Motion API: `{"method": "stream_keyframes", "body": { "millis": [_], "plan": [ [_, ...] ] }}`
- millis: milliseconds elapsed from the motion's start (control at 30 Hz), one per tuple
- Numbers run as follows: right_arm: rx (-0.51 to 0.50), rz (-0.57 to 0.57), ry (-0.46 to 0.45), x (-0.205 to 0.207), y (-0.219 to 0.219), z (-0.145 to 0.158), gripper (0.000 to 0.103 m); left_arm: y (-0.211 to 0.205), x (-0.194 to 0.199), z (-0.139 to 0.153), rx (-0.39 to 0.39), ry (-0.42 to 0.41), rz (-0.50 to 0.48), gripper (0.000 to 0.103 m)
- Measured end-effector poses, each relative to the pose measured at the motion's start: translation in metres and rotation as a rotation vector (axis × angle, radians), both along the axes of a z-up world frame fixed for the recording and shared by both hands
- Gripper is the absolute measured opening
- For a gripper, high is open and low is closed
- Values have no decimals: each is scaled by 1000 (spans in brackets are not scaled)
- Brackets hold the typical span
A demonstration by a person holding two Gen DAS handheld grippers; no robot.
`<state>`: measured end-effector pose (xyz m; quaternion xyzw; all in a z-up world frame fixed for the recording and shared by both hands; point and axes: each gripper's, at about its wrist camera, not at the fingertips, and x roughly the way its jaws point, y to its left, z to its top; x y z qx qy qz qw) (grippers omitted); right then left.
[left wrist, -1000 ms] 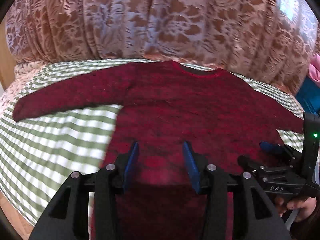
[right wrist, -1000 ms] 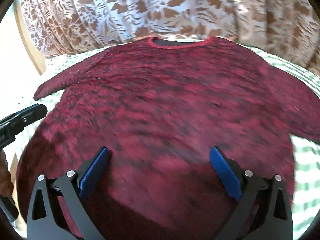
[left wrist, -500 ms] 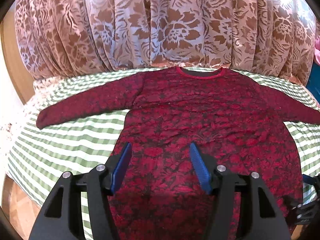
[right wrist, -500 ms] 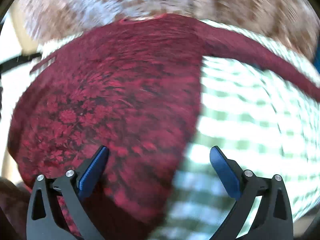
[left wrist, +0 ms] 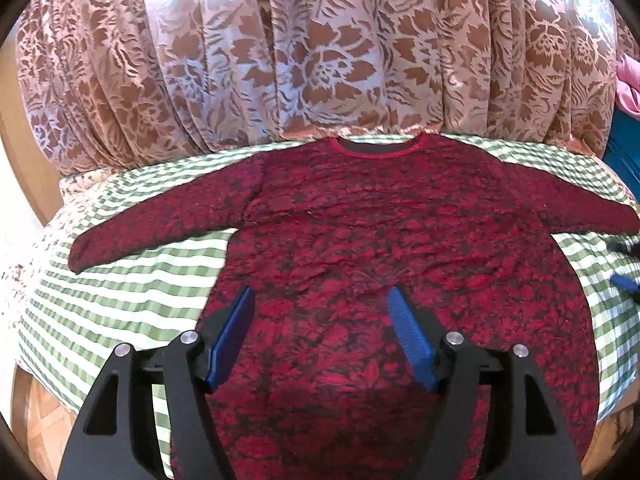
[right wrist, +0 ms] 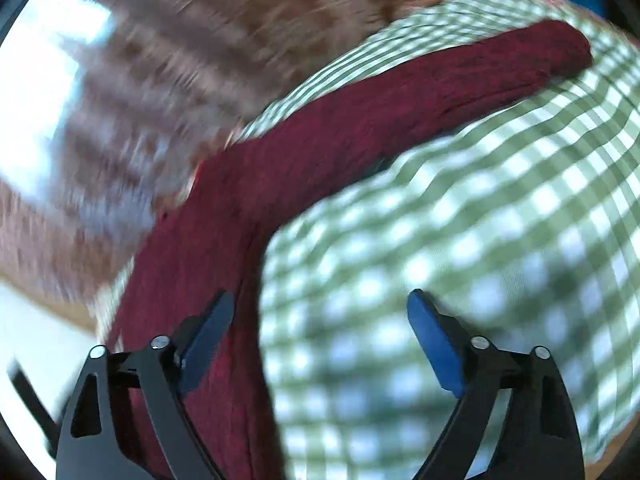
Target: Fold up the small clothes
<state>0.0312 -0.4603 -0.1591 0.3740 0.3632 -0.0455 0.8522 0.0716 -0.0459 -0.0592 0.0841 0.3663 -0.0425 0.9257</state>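
Since half a second ago, right wrist view has swung rightward off the garment body: it now looks along one sleeve and bare cloth, heavily motion-blurred. Left wrist view has changed little; its pads stand a bit wider apart.

Patterned curtain (left wrist: 320, 60) fills the background, hanging behind the far edge of the surface. Green-and-white checked cloth (left wrist: 120, 280) covers the surface under everything.

Red long-sleeved top (left wrist: 380, 260) lies flat and spread on the checked cloth, neckline at the far edge by the curtain, hem toward the camera. Body long axis runs near to far; both sleeves reach out to left and right, angled slightly toward the near side. In the right wrist view the top (right wrist: 360, 120) shows as one sleeve running diagonally up to the right, cuff at the far end.

Left gripper (left wrist: 320, 340): jaws wide, nothing between the blue pads, positioned over the lower body of the top. Contact with the fabric cannot be judged.

Right gripper (right wrist: 320, 344): jaws wide, holding nothing. Its left pad sits over the edge of the red fabric, its right pad over checked cloth. Contact cannot be judged through the blur.
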Motion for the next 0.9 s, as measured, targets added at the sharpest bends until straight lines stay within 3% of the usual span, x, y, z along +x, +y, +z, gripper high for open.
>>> {"method": "stream_keyframes", "body": {
  "millis": [133,467,567,633,700,800,900],
  "plan": [
    [113,-176,-13,25,-51,-12,74,-10,4,-7,12,18,-23,69],
    [235,-445,-59,56,-119,-18,73,-29,19,-22,28,55,-66,69],
    [221,-474,-47,68,-130,-18,62,-30,24,-26,28,68,-67,69],
    [211,-475,-31,77,-137,-19,37,-30,28,-29,28,74,-63,69],
    [186,-457,-9,87,-139,-18,19,-29,30,-31,28,77,-59,69],
    [122,-420,-20,98,-136,-3,14,-26,34,-32,18,82,-48,69],
    [16,-339,-68,107,-118,31,14,-23,37,-36,2,98,-40,70]
  ]
}}
